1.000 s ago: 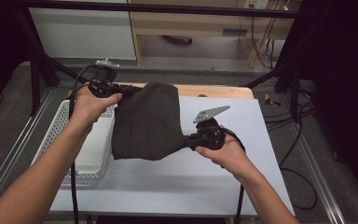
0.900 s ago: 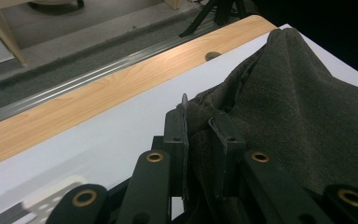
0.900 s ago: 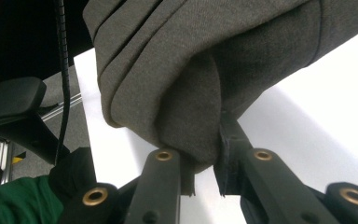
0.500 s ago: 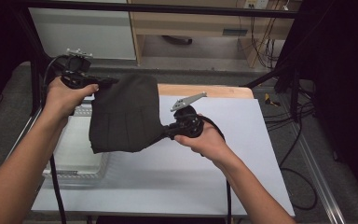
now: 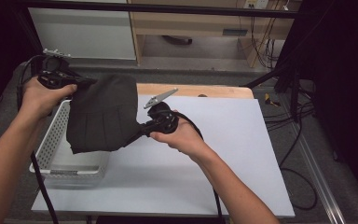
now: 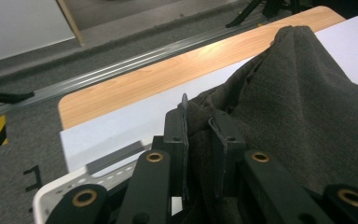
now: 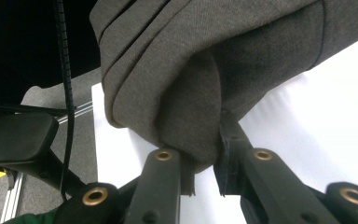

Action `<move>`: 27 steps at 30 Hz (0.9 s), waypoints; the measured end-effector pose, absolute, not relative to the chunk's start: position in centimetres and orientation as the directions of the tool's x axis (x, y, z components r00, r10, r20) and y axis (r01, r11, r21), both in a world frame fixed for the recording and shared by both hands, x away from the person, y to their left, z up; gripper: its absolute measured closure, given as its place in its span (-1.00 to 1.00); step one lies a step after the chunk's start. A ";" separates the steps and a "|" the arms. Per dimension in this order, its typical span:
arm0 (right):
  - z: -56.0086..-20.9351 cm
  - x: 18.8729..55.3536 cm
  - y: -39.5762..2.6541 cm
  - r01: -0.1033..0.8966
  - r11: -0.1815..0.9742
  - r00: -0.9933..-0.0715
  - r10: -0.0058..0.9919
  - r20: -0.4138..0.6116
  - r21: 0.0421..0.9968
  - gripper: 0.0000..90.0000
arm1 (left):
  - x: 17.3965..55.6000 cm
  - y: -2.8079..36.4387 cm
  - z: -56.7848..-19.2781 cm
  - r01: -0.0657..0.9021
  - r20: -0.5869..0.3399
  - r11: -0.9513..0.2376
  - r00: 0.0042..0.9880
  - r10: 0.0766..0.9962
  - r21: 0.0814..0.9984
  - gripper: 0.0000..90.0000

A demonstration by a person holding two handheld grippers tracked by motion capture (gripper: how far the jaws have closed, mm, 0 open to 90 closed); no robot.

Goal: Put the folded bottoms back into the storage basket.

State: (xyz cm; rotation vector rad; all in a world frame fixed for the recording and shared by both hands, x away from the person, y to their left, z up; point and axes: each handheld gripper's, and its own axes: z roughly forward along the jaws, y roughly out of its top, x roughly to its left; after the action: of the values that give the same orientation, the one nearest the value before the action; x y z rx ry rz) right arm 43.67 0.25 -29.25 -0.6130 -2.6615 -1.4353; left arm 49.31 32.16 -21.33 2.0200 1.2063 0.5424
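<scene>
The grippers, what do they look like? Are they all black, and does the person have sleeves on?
Mostly black. The left gripper and right gripper each have two flat black jaws on black arms with brass-coloured rivets. The right one carries a grey three-cornered plate on top, the left a pale fitting. A black cable trails from each. No sleeves: the forearms are bare.

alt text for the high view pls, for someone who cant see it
A person holds a folded dark grey cloth in the air between two tongs, the left tongs clamped on its upper edge and the right tongs on its lower right side. The cloth hangs above a white perforated basket at the left end of a white table.
</scene>
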 end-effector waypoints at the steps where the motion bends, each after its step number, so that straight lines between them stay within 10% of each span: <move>1: -29.3 43.8 0.7 0.364 0.490 -0.922 0.311 0.231 0.792 0.79 | 49.3 32.5 -21.3 0.582 -0.004 -0.309 0.472 0.882 0.752 0.74; 27: -31.2 43.8 7.0 0.358 0.497 -0.928 0.282 0.243 0.790 0.79 | 48.6 37.2 -22.7 0.622 0.020 -0.288 0.401 0.916 0.728 0.74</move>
State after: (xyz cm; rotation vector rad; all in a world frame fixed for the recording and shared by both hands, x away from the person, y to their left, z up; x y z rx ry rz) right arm 43.82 6.96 -31.19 -0.5677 -2.6468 -1.4273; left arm 48.60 37.22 -22.68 2.0180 1.3064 0.5882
